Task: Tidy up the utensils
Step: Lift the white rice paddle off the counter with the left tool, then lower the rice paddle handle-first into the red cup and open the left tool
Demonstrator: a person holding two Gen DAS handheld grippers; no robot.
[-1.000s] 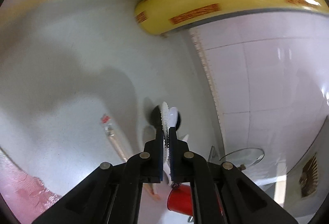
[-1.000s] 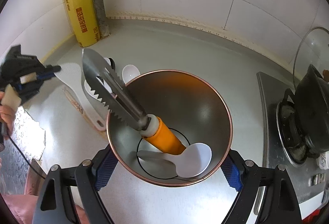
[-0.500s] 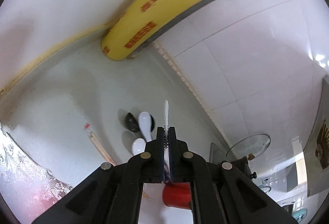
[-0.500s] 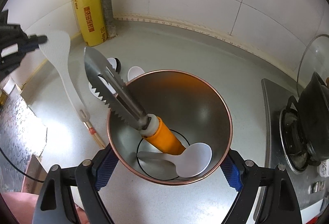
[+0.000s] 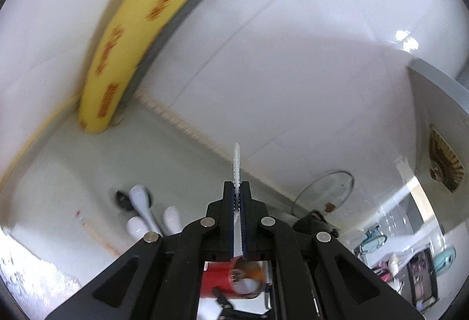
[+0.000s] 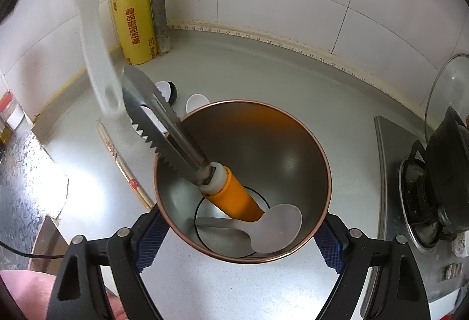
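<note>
rice paddle aloft, metal cup gripped

while the right gripper point(image 6: 237, 235) clasps the metal cup point(image 6: 293, 150) from both sides, its blue pads pressed against the copper-rimmed wall near the base, the left gripper point(image 5: 238, 194) is clenched tight on a white rice paddle point(image 5: 236, 161), its two dark jaws almost meeting around the dimpled blade, seen edge-on.

in the right wrist view the paddle point(image 6: 93, 26) hangs in the air above the counter, left of the cup and touching nothing; its long axis runs steeply, broad blade up toward the top left corner, looped handle end pointing down toward the cup rim, blurred.

inside the cup a serrated scraper with an orange handle point(image 6: 187, 144) leans up and to the left, handle end at the bottom, beside a white spoon point(image 6: 275, 227).

the yellow cling film box point(image 6: 132, 3) stands upright in the corner; it reads "wrap" among chinese characters, the rest too small to read.

on the grey counter point(image 6: 278, 79) lie white ceramic spoons point(image 5: 140, 202) and chopsticks point(image 6: 123, 167) in a printed paper sleeve.
</note>
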